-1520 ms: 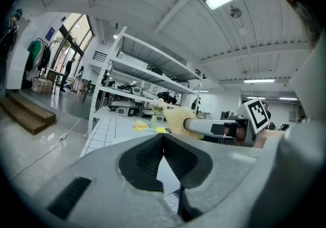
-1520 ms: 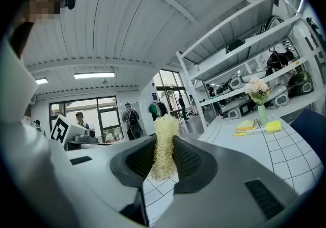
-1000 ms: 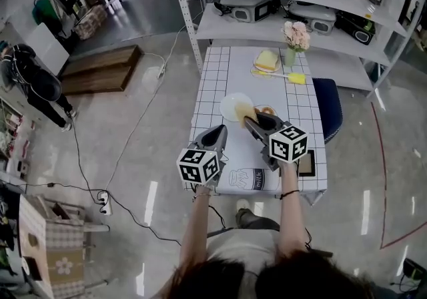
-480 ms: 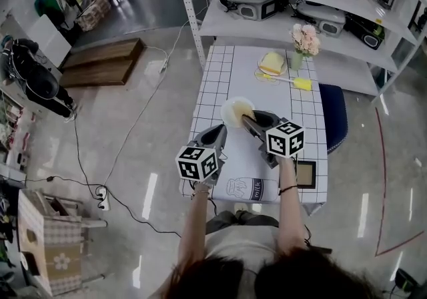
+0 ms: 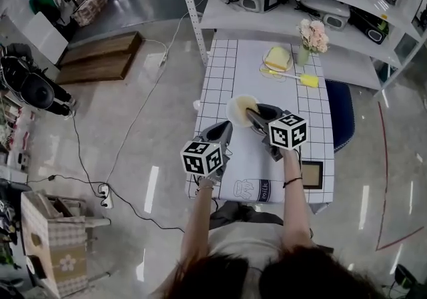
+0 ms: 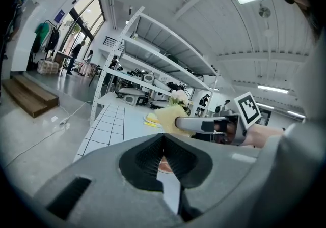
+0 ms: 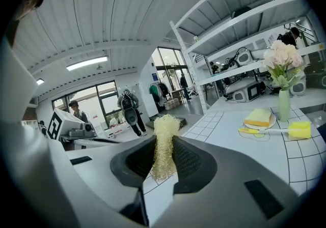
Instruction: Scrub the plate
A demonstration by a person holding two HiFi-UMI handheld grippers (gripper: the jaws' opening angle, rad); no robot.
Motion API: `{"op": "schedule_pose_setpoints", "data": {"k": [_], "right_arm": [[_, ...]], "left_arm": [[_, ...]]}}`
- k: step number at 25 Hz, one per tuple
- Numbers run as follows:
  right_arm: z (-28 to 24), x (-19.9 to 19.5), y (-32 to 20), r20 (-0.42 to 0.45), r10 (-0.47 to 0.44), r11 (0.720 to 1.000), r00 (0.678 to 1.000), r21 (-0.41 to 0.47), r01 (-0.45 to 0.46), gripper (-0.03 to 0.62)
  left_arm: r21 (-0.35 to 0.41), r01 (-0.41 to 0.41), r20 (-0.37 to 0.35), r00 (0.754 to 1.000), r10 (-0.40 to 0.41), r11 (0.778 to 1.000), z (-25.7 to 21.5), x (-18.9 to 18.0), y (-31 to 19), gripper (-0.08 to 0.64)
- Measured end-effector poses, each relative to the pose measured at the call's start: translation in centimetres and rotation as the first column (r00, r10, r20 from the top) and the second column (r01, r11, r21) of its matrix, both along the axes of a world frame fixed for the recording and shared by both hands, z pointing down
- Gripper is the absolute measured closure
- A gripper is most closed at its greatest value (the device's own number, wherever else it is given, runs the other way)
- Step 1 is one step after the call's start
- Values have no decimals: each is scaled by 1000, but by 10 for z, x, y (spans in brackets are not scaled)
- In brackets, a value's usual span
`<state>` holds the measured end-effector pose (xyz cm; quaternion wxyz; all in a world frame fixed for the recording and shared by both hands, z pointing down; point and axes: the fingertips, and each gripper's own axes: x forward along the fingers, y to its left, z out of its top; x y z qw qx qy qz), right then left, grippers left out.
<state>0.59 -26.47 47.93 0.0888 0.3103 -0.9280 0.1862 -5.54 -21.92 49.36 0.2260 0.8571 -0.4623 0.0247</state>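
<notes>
Clamps right gripper (image 5: 252, 115) on a yellow scrubber (image 7: 164, 143), held over the pale plate (image 5: 236, 105) lying on the checked table (image 5: 227, 71). Presses left gripper (image 6: 163, 141) jaws together, tips just beside the plate's near rim.

You wear a pale top (image 5: 243, 245) and a dark wristband (image 5: 289, 183); your left gripper (image 5: 225, 125) and right gripper (image 5: 251, 113) are grey, with black-and-white marker cubes (image 5: 202, 157)

Overhead camera, two low ones.
Head view looks steeply down; gripper views skim the table (image 5: 233, 71) toward far shelves (image 5: 227, 17).
</notes>
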Motion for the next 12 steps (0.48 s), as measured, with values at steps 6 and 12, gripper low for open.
{"op": "schedule_pose_setpoints", "data": {"k": [6,12], "right_arm": [[20,-17,-25,-57,-25,999,998,-45,22,518],[35,-25,-48,-99,-47,995,994,-92,38,518]], "left_arm": [[-63,-35,-35,999,32,997,19,-10,-20,549],[-128,-52,-72,997,43,990,42,-20,-35,549]]}}
